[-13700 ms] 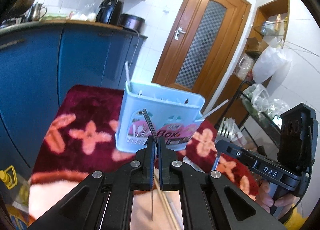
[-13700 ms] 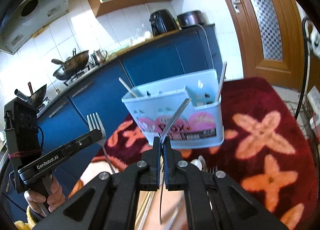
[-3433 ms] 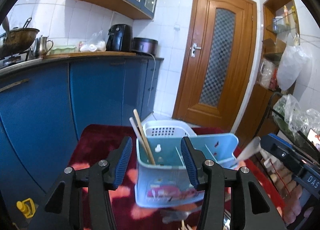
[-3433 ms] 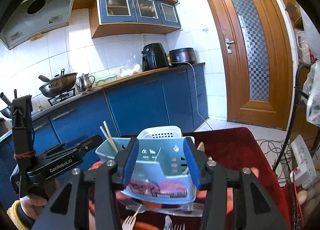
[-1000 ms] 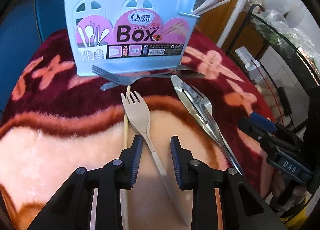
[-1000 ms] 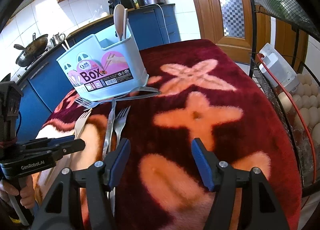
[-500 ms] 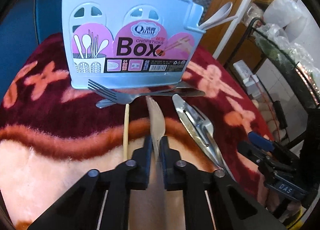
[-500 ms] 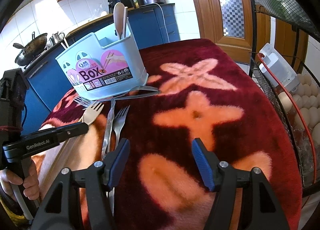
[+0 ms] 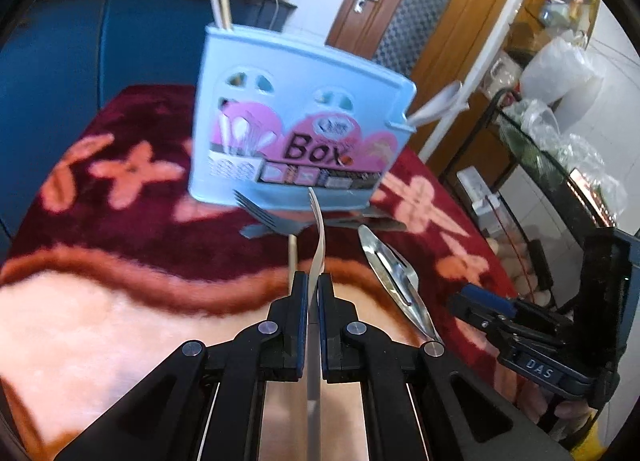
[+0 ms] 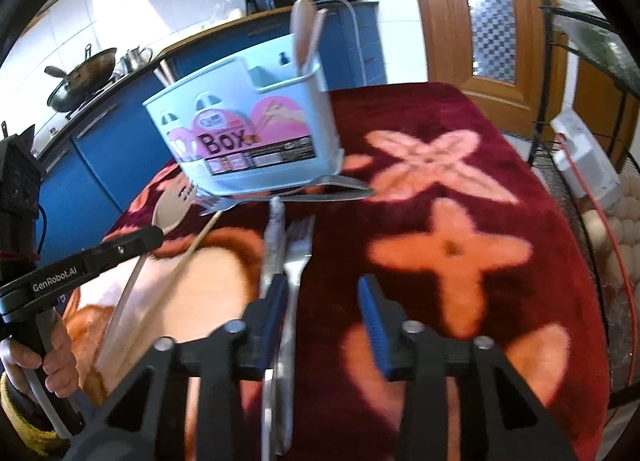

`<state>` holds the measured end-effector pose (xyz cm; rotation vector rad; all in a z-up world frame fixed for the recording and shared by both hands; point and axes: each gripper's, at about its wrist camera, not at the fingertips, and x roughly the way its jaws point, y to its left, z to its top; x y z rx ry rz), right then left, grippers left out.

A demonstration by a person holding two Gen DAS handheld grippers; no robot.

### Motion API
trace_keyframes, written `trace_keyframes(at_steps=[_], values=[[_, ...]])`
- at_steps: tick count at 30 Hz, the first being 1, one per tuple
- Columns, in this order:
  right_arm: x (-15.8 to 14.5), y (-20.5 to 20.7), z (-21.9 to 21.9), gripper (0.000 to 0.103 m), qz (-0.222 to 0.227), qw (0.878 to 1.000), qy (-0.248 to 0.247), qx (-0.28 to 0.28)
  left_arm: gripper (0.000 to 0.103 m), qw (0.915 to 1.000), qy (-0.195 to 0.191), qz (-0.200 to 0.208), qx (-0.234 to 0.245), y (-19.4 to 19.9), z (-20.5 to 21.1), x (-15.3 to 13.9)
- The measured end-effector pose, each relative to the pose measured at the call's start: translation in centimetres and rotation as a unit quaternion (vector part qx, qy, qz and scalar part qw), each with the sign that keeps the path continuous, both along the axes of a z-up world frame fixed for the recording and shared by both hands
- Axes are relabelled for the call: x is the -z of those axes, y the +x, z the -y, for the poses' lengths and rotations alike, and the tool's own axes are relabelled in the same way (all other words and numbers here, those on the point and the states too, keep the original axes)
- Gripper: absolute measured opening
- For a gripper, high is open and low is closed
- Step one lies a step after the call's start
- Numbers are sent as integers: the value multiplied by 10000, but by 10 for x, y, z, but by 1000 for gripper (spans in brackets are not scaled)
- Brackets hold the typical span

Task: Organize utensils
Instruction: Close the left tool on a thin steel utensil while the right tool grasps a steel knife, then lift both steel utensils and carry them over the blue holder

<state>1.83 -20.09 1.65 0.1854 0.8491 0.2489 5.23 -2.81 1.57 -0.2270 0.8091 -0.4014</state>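
My left gripper is shut on a beige fork, held edge-on above the cloth with its tines toward the light-blue "Box" utensil holder. In the right wrist view the beige fork sticks out of the left gripper. My right gripper hovers low over a metal fork. Its jaws are closing, the fork's handle lies between them beside the left pad, and the pads do not press it. A second metal utensil lies next to that fork. The holder stands behind.
A loose chopstick and another metal fork lie on the flowered red cloth before the holder. Chopsticks and a wooden spoon stand in the holder. A wire rack with eggs borders the table's right side.
The left jaws shut on the beige fork and lifted it off the cloth, turning it on edge. The right jaws narrowed and moved in over the metal fork.
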Motion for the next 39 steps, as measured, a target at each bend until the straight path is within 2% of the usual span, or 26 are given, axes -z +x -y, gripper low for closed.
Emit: trace_keyframes(at_steps=[9, 16, 26, 29, 31, 35, 39], values=[[6, 15, -29, 19, -316, 9985, -67, -434, 5, 9996, -189, 70, -204, -4, -24, -1], [9, 25, -38, 15, -568, 9964, -157, -613, 5, 9991, -344, 86, -230, -6, -33, 1], [13, 52, -60, 19, -924, 9885, -607, -1036, 5, 9985, -462, 172, -238, -9, -40, -2], [15, 56, -62, 19, -927, 9872, -629, -1134, 5, 9983, -477, 210, -243, -10, -41, -5], [15, 56, -61, 12, -920, 9875, -612, -1127, 5, 9982, -491, 225, -247, -11, -41, -6], [11, 49, -53, 10, -797, 9908, -387, -1021, 5, 9980, -511, 262, -255, -13, -41, -9], [-2, 33, -42, 9, -455, 9955, -88, -830, 5, 9978, -511, 327, -256, -14, -42, -14]])
